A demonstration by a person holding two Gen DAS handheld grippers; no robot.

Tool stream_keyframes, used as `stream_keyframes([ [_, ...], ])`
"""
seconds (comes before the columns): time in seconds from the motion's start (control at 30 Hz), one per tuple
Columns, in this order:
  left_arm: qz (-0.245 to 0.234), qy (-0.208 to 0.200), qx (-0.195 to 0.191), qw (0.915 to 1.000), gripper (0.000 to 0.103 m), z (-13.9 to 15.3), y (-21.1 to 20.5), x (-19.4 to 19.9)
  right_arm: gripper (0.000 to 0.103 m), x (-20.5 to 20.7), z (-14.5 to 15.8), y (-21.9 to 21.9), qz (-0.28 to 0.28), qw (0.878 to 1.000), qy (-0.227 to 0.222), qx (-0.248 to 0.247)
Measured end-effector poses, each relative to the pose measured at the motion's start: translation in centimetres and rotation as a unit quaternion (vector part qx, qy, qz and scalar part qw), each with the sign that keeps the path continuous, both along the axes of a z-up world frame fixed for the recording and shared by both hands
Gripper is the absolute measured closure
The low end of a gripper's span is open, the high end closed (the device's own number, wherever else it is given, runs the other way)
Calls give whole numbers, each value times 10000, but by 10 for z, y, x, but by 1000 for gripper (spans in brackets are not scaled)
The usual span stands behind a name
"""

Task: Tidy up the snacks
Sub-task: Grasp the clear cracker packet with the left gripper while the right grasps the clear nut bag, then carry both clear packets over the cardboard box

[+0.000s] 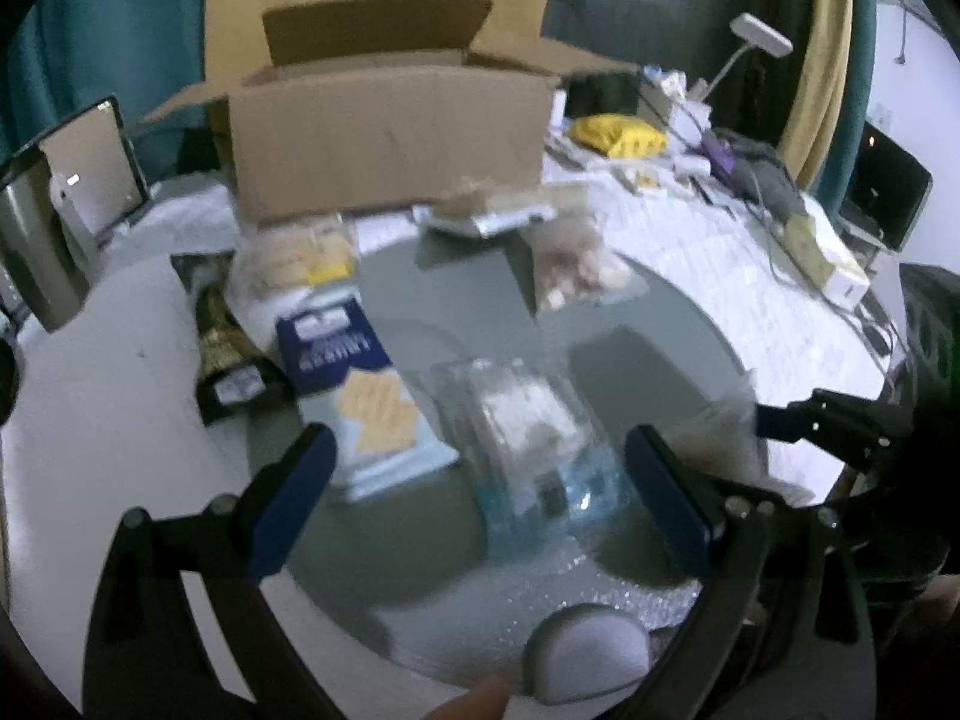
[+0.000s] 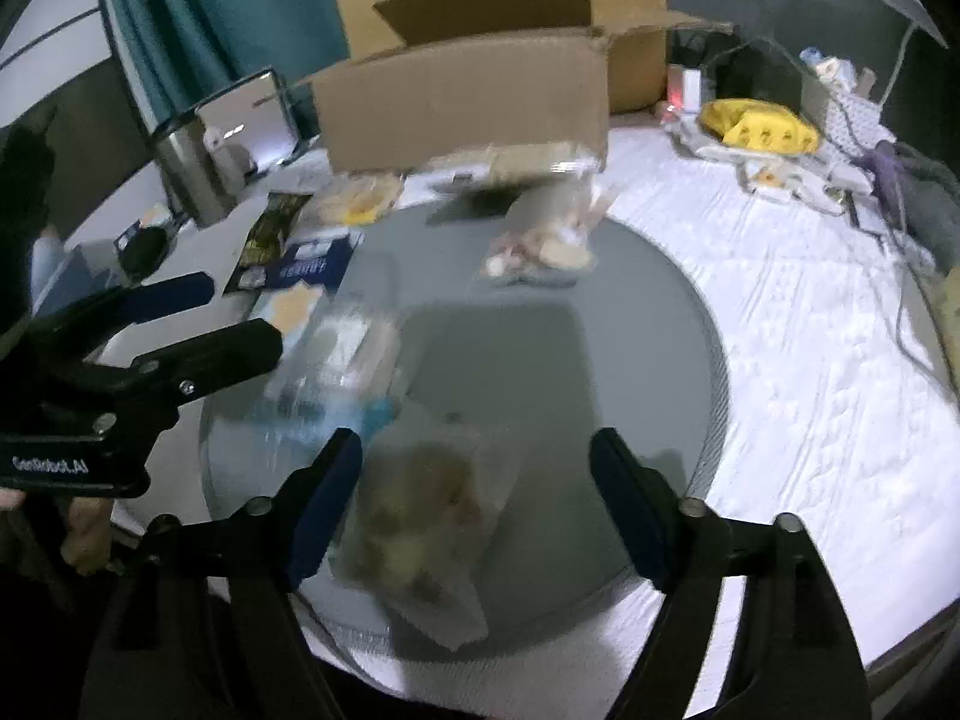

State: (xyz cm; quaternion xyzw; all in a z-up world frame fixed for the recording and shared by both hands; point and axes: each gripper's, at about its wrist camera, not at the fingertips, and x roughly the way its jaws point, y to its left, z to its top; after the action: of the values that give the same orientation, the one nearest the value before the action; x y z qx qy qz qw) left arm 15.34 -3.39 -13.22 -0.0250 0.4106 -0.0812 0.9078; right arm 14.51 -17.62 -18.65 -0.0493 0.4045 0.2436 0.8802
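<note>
Blue-padded jaws of the left gripper (image 1: 480,480) stood apart over a clear plastic snack pack (image 1: 528,444) on the grey glass disc (image 1: 648,360), pads not touching it. Beside it, the right gripper (image 2: 477,498) also gaped, a blurred bag of brownish snacks (image 2: 420,528) between its fingers, contact unclear. Farther off lay a blue cracker box (image 1: 354,372), a dark packet (image 1: 225,354) and a clear bag of sweets (image 1: 576,264). Beyond stood the open cardboard box (image 1: 390,132).
</note>
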Motion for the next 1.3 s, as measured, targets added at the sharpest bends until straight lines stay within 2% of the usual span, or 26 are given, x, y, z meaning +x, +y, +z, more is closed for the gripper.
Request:
stream_keyframes([
  [0.1,-87,138,50,9999,5,-7,-8,5,52,0,-7,0,97,9999,98,25],
  [0.23,-164,293,167,9993,6,-14,-20,13,55,2,-6,-7,171,9998,52,124],
  [0.43,-191,516,479,9973,6,-23,-35,30,57,21,2,-38,-34,9994,-80,331],
  [0.5,-175,553,601,9965,10,-25,-40,35,57,27,5,-47,-109,9991,-158,382],
  [0.57,-179,564,809,9950,21,-28,-46,41,57,36,7,-57,-133,9987,-210,434],
  [0.67,-180,777,696,9944,37,-33,-50,51,57,49,9,-70,-172,9980,-225,562],
  [0.77,-95,809,753,9938,43,-32,-55,58,57,61,10,-85,-169,9972,-261,683],
  [0.9,-3,884,756,9932,45,-30,-63,63,57,78,12,-99,-106,9960,-243,852],
  [1.07,179,928,515,9942,45,-25,-68,73,57,93,25,-109,-20,9958,-270,876],
  [1.3,181,523,375,9978,45,3,-67,86,57,114,53,-118,54,9967,-470,665],
])
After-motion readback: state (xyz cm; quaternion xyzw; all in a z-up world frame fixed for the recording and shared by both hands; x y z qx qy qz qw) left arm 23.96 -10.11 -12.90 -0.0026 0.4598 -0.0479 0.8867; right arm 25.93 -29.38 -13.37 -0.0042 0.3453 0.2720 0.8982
